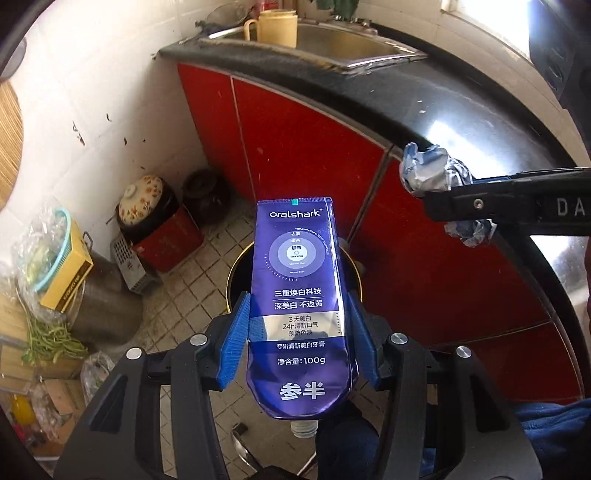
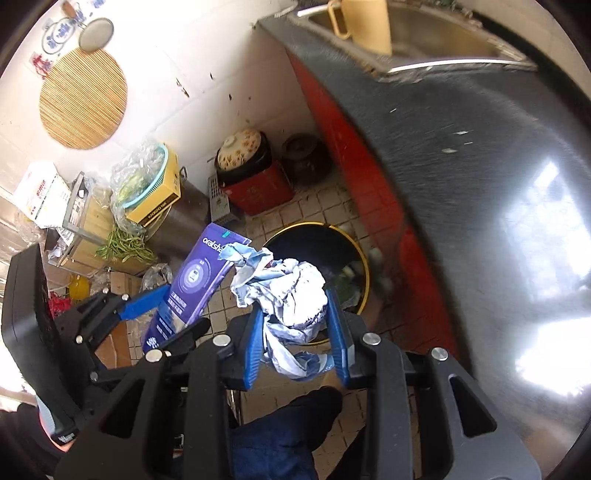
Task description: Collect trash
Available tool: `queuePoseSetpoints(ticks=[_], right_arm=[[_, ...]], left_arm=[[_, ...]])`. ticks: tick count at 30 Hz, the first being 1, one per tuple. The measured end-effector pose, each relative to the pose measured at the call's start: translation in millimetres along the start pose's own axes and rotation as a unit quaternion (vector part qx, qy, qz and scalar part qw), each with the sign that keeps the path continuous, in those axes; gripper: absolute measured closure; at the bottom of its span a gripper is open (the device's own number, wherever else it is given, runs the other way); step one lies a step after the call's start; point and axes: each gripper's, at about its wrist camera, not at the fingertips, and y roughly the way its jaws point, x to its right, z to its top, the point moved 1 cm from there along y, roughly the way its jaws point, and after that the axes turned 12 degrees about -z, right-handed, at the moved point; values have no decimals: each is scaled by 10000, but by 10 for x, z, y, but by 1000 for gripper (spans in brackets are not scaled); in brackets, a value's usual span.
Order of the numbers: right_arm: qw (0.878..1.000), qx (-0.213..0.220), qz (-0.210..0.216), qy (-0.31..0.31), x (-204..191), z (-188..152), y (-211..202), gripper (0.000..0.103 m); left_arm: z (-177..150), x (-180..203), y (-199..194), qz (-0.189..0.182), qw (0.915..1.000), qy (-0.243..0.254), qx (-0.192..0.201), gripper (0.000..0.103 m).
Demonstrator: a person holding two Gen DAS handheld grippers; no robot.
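My left gripper (image 1: 298, 310) is shut on a purple toothpaste tube (image 1: 298, 280), nozzle toward the camera and flat end pointing away. The tube hangs over a round black trash bin (image 1: 240, 273) with a gold rim on the tiled floor. My right gripper (image 2: 295, 299) is shut on a crumpled blue-and-white wrapper (image 2: 291, 291), above the same bin (image 2: 314, 236), which holds some scraps. In the left wrist view the right gripper enters from the right with the wrapper (image 1: 432, 173). The right wrist view shows the left gripper (image 2: 155, 306) and its tube (image 2: 192, 280) at left.
Red cabinets (image 1: 303, 147) under a dark countertop (image 1: 461, 110) run along the right, with a steel sink (image 1: 332, 40) and a yellow jug (image 1: 275, 27). Clay pots (image 1: 147, 203), a red box, a metal drum, green beans (image 1: 51, 339) and cartons crowd the left wall.
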Motion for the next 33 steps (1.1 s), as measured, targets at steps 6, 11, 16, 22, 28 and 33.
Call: queuePoseSetpoints(ticks=[6, 11, 16, 22, 28, 33], right_arm=[[9987, -431, -198, 182, -97, 125, 427, 71], [9980, -543, -294, 158, -135, 210, 517, 70], [9970, -660, -388, 111, -189, 319, 590, 68], [9968, -677, -409, 96, -231, 417, 598, 50], [9978, -559, -311, 160, -178, 391, 416, 36], [9987, -89, -489, 125, 13, 266, -46, 16]], left_arm=[[-24, -225, 263, -133, 9998, -59, -145, 52], [2, -317, 416, -231, 9995, -106, -201, 52], [42, -371, 550, -377, 9987, -101, -330, 52], [56, -417, 596, -369, 9988, -83, -315, 21], [60, -393, 534, -296, 9989, 16, -367, 16], [180, -253, 287, -163, 9996, 59, -244, 7]])
